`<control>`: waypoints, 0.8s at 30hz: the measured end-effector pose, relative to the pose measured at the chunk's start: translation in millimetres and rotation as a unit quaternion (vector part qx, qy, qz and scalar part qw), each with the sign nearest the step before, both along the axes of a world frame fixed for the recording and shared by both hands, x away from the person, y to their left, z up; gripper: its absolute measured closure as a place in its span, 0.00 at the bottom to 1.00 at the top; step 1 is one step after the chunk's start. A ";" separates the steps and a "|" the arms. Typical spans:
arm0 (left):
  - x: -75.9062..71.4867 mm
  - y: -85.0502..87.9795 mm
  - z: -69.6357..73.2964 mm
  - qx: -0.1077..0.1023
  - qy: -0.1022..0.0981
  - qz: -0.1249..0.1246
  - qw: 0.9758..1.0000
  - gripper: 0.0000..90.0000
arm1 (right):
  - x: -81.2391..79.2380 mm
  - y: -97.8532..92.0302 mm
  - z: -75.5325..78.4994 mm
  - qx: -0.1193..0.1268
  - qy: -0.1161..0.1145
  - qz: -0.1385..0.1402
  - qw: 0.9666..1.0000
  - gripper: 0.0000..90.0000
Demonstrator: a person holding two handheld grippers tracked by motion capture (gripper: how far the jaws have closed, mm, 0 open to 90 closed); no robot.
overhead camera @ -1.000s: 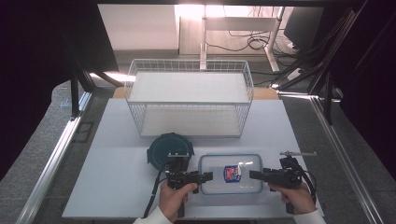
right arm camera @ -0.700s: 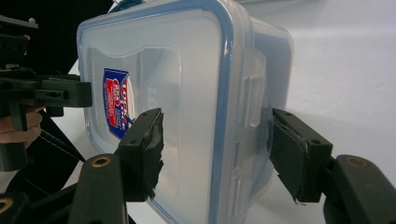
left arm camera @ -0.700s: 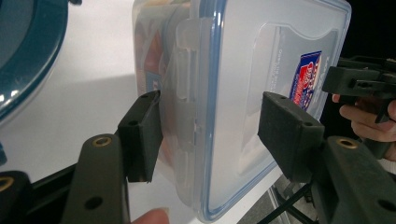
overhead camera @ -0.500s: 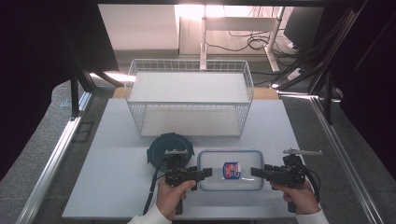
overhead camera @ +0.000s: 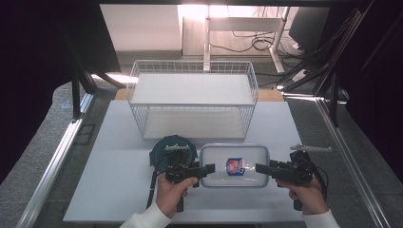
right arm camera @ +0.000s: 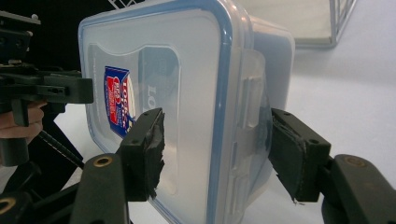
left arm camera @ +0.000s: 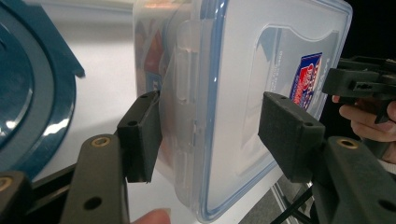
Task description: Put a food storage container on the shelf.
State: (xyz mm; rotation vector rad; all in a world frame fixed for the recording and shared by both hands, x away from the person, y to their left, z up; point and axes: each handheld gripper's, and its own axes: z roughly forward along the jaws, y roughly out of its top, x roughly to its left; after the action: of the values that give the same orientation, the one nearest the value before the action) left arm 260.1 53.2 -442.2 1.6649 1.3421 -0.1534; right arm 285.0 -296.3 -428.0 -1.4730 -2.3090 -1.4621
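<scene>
Left fingers (left arm camera: 144, 135): straddle the left short end of the clear lidded container (overhead camera: 234, 165); whether the pads press or stand just off, cannot tell.
Right fingers (right arm camera: 299, 149): straddle the opposite short end; contact likewise unclear.
Container axis: long side runs gripper to gripper, lid level.
Container position: near front of worktop (overhead camera: 109, 190), beside dark round lid (overhead camera: 172, 148).
Wire basket (overhead camera: 192, 99): directly beyond; both hands equally near.

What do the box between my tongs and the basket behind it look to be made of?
Box: looks like clear, glossy plastic; you see through its walls, and its lid has a blue seal rim and snap flaps. Basket: seems white-coated metal wire, judging by its thin open grid.
</scene>
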 end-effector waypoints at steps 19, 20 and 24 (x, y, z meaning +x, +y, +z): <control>17.7 31.8 22.1 -0.009 -0.002 0.010 1.000 0.45 | 20.7 28.7 22.2 0.004 -0.015 0.010 1.000 0.44; 18.5 33.9 23.0 -0.008 -0.003 0.010 1.000 0.45 | 21.8 30.5 22.8 0.005 -0.016 0.011 1.000 0.44; 20.6 43.5 28.5 -0.008 -0.008 0.017 1.000 0.45 | 27.5 39.8 26.6 0.006 -0.016 0.016 1.000 0.44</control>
State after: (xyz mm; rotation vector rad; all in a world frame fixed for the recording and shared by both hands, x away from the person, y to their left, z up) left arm 280.7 96.7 -413.6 1.6256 1.3535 -0.1308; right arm 312.5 -256.5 -401.4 -1.4138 -2.3263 -1.5012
